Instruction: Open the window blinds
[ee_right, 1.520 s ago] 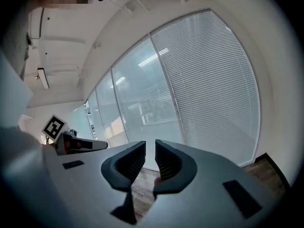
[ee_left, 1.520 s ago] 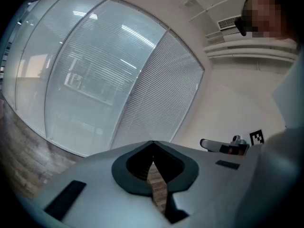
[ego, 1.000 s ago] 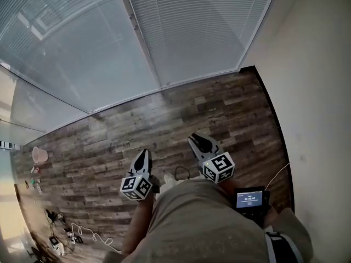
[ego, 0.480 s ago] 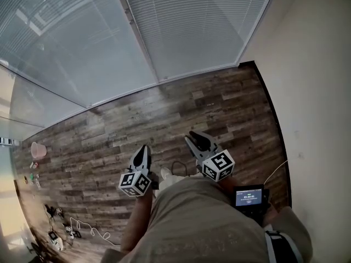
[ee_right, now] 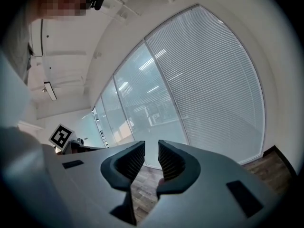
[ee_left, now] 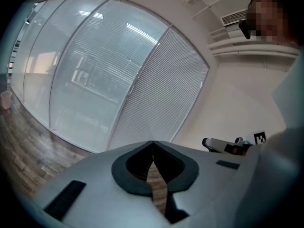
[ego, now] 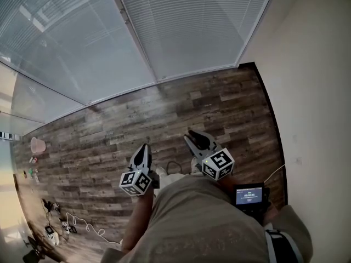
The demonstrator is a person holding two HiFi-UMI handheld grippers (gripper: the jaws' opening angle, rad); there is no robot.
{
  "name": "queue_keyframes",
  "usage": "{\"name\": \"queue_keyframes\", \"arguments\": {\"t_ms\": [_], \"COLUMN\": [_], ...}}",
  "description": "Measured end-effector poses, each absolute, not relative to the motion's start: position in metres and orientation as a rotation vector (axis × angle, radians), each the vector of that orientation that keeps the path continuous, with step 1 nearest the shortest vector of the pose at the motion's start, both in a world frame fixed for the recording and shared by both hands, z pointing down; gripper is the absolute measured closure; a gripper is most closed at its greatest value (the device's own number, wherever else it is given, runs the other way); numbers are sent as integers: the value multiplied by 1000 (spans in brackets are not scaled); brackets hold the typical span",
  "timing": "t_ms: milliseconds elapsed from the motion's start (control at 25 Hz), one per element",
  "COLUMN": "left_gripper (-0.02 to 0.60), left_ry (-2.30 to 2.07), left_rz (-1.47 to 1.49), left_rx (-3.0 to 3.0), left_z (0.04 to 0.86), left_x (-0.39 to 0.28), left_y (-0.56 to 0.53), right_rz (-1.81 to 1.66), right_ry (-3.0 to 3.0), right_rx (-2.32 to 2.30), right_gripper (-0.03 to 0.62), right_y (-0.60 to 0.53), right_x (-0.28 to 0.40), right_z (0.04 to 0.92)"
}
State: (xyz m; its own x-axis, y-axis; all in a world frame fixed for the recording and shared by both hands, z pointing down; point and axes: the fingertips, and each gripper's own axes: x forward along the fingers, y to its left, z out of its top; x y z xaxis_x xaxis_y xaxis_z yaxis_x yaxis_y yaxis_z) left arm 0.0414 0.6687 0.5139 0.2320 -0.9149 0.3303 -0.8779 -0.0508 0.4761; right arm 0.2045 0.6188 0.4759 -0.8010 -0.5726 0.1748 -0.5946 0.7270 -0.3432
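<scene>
**Blinds shut, both claws short of the window**

The window blinds (ego: 192,26) hang ahead of the person. They fill the right-hand pane from the top of the head view down to the floor (ego: 164,114). The slats run level, side to side across the pane, and are stacked one above another, so the blind as a whole stands tall. They lie tilted shut and form a pale grey-white, finely ribbed sheet.

A slim frame post (ego: 134,34) bounds the blind on its left. Beyond the post, the glazed panes show fainter slats and reflected ceiling lights. On its right the blind ends in the corner with a plain cream wall (ego: 318,92).

The blind's bottom edge meets the dark wood planks, and a broad strip of bare planks lies between that edge and the claws. The wall closes in the right side. To the left the floor runs on, with a pink cup (ego: 37,145) near the glass and cables (ego: 82,228) lying well off to the left.

The left claw (ego: 144,148) points toward the window with its jaws pressed together at the tips, pinching nothing. The right claw (ego: 193,135), just beside it, points the same way. Its jaws are spread by a narrow gap, through which only floor and glass show. Both claws are well apart from the blinds. A small lit screen (ego: 249,196) sits at the person's right side.
</scene>
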Motion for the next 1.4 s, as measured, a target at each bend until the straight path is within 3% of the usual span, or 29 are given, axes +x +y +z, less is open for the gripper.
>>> {"name": "queue_keyframes", "arguments": {"t_ms": [600,1400], "left_gripper": [565,565], "left_ry": [-1730,-1740], "left_rz": [-90,-91], "left_rx": [1854,1826], "left_z": [512,519], "left_x": [90,34], "left_y": [664,634], "right_rz": [627,608], "right_ry": [-2883,-2862], "right_rx": [871,862], "right_gripper": [519,519], "right_y": [601,570], "right_x": [253,206], "right_z": [482,485]}}
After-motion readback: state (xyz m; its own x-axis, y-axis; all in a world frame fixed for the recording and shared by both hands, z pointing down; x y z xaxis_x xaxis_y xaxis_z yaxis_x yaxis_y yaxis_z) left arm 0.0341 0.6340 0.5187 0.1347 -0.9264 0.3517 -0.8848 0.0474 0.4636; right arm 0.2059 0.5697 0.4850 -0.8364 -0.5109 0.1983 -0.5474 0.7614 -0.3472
